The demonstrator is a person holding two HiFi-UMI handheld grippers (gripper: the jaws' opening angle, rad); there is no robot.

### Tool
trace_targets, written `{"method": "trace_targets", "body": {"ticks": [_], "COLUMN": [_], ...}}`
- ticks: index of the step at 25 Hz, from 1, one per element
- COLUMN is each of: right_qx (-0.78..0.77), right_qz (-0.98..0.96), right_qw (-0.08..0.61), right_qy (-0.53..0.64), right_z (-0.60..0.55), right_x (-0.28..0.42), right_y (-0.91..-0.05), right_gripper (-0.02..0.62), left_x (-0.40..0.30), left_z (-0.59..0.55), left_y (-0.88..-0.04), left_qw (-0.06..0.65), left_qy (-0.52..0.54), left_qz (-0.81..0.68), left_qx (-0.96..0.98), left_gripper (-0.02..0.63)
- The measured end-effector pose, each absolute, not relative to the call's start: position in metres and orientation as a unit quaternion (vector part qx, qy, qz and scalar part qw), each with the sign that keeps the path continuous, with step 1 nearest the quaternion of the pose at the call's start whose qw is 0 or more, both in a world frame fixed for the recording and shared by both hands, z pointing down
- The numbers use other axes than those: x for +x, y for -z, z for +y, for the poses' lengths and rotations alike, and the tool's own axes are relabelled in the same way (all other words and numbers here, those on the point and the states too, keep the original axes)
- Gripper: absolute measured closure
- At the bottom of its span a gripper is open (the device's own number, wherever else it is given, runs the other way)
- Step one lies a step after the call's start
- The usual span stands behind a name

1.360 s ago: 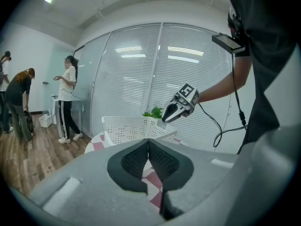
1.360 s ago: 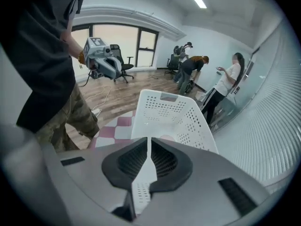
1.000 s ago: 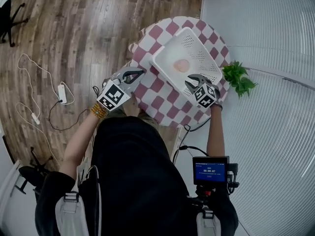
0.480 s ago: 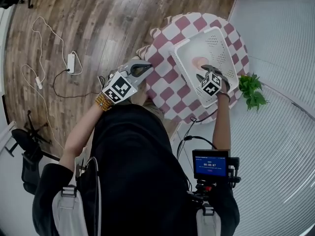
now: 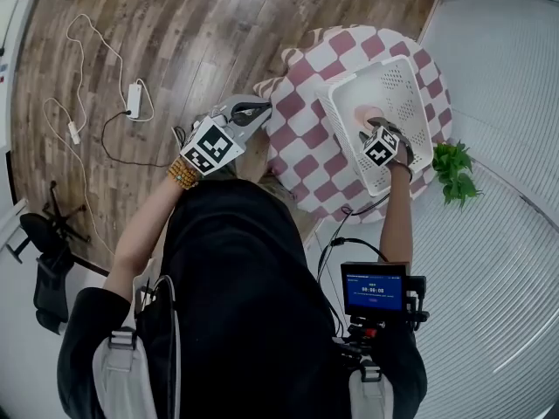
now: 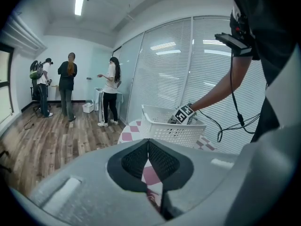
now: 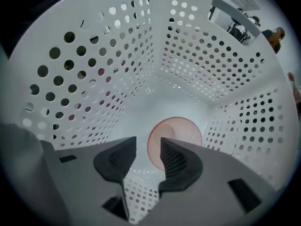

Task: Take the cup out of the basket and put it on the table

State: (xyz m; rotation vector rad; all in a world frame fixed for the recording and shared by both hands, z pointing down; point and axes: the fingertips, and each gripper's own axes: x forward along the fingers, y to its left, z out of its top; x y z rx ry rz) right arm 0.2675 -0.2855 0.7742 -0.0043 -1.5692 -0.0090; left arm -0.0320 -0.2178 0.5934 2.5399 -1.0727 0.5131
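Note:
A white perforated basket (image 5: 336, 90) stands on the round table with a pink-and-white checked cloth (image 5: 301, 138). A pink cup (image 5: 365, 114) rests upright on the basket's floor; it is the pink ring (image 7: 181, 135) in the right gripper view. My right gripper (image 5: 377, 131) points straight down inside the basket (image 7: 94, 79), just above the cup. This right gripper (image 7: 148, 142) is open; its jaws have just been opening wide, then narrowing slightly, with nothing between the pads. My left gripper (image 5: 260, 110) hovers by the table's left edge. The left gripper (image 6: 148, 141) has its tips together and holds nothing.
A green plant (image 5: 454, 168) sits just right of the table. A power strip with cables (image 5: 134, 100) lies on the wooden floor to the left. Glass walls with blinds stand behind the table. Several people (image 6: 68, 86) stand far across the room.
My right gripper has sunk from above the basket's near rim down into the basket, over the cup. My left gripper has drifted closer to the table's edge.

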Motion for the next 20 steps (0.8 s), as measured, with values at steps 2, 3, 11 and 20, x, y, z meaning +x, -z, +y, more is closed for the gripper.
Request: {"method": "trace_targets", "body": {"ticks": [2, 3, 11, 20], "right_qx": [0.005, 0.007, 0.0, 0.011], "right_qz": [-0.707, -0.708, -0.703, -0.698], "right_qw": [0.707, 0.707, 0.711, 0.716], "right_qy": [0.007, 0.006, -0.002, -0.006], "right_z": [-0.2879, -0.2885, -0.2843, -0.2841], "right_x": [0.2654, 0.264, 0.2582, 0.2619], "right_y": [-0.7739, -0.7733, -0.771, -0.7648], "right_gripper": [0.561, 0.571, 0.572, 0.572], "left_x": [-0.0355, -0.0364, -0.0373, -0.0381], "left_z": [-0.2151, -0.2137, -0.2088, -0.2135], "left_y": [-0.5952, -0.5956, -0.5961, -0.592], "left_qw": [0.17, 0.171, 0.172, 0.165], "left_qy": [-0.181, -0.181, -0.177, -0.176], "left_qz": [-0.38, -0.38, -0.376, -0.372], "left_qx": [0.891, 0.891, 0.893, 0.896], "left_gripper": [0.6, 0.6, 0.6, 0.6]}}
